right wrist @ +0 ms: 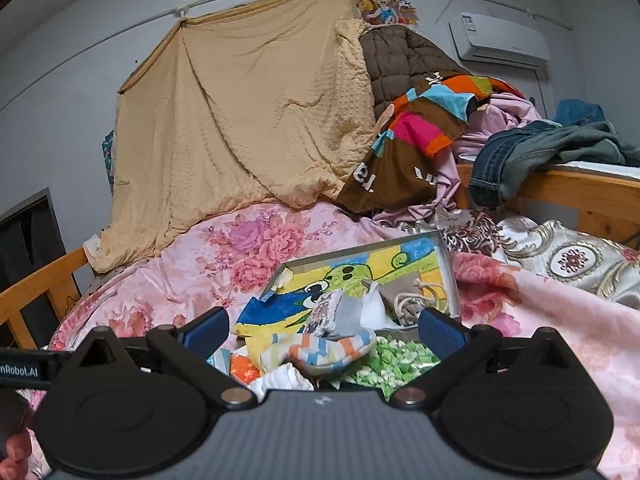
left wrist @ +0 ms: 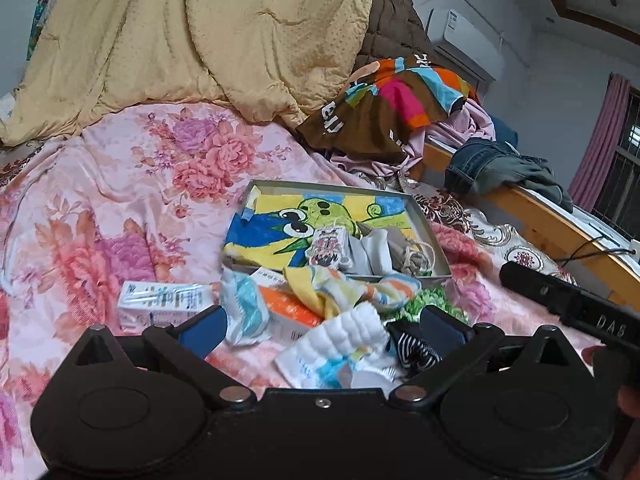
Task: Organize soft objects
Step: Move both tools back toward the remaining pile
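Note:
A shallow grey box lies on the floral bedspread and holds a cartoon towel, a printed pouch and a drawstring bag. In front of it is a heap: a striped cloth, a white ribbed cloth, a green fluffy piece and a dark striped sock. My left gripper is open just above the heap, nothing between its fingers. My right gripper is open over the heap's near side.
A white carton and an orange box lie beside the heap. A yellow quilt, a colourful brown cloth and jeans pile up behind. The wooden bed rail runs at right. The right gripper's body enters at right.

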Demonstrator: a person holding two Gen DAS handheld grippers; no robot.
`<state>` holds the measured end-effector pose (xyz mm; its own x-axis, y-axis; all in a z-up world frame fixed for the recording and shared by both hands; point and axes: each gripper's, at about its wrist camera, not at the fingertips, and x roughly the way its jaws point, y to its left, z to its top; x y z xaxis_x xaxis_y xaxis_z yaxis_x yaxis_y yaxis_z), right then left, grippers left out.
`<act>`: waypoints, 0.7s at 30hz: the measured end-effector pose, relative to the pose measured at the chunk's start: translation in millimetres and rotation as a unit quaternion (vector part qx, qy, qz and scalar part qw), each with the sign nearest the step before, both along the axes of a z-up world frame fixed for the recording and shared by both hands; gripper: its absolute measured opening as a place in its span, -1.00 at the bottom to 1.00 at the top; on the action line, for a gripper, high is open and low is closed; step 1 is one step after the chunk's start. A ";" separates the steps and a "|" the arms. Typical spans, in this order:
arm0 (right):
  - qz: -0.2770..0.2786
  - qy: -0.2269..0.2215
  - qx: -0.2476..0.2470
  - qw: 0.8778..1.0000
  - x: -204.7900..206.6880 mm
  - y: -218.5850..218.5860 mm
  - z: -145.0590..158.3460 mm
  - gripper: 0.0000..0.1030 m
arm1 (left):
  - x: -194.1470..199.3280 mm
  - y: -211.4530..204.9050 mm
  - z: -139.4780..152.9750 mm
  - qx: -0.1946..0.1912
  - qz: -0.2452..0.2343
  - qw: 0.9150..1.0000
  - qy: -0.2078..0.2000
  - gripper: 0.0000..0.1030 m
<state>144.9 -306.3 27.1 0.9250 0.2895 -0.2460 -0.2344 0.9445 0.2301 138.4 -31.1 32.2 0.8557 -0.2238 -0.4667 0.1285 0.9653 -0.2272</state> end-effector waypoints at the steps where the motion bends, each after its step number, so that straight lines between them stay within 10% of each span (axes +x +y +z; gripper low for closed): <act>1: -0.001 0.003 0.001 1.000 -2.6 -0.5 -0.7 0.99 | -3.0 1.3 -1.4 0.000 -0.001 1.000 -0.001 0.98; 21: -0.020 0.154 -0.109 0.982 2.2 19.5 -43.2 0.99 | -31.7 8.2 -52.7 0.023 -0.043 0.999 0.008 0.98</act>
<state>147.0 -286.8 -16.0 0.8070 0.1636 -0.5675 -0.1473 0.9863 0.0748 106.6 -22.9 -20.5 0.8269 -0.2732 -0.4915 0.2074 0.9606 -0.1850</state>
